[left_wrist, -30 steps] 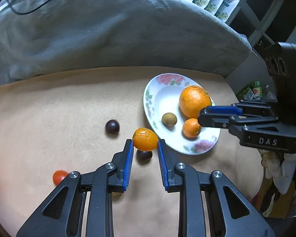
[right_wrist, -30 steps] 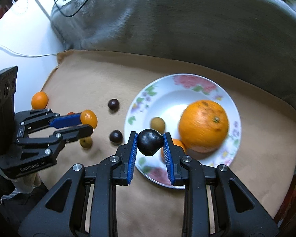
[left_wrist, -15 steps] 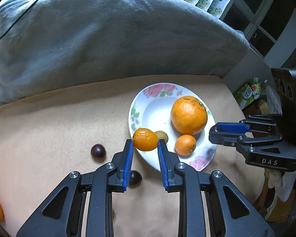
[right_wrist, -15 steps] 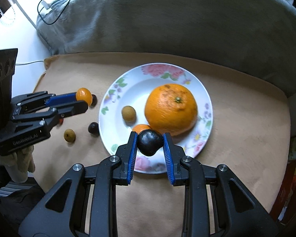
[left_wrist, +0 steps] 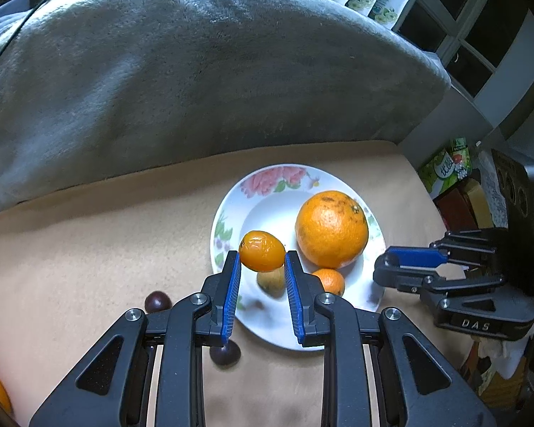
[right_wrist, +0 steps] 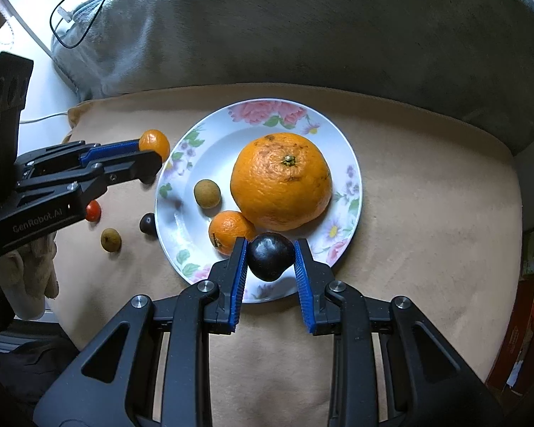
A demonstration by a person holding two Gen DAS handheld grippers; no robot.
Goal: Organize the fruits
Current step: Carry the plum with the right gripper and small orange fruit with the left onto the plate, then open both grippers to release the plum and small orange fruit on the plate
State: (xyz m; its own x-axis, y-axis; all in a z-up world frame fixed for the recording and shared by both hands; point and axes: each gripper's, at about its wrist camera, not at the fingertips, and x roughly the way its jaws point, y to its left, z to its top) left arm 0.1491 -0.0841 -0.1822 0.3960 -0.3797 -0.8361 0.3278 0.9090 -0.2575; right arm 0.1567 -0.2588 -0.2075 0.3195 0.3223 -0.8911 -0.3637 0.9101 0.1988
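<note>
On plate (right_wrist: 341,149): three fruits | left tongs (left_wrist: 261,270) pinch small orange (left_wrist: 261,251) | right tongs (right_wrist: 270,259) pinch dark plum (right_wrist: 270,256) | four fruits left on tan cloth (right_wrist: 427,213) by plate's left edge

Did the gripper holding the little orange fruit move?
Yes. The left gripper carried the little orange fruit from over the tan cloth to over the flowered plate.
</note>
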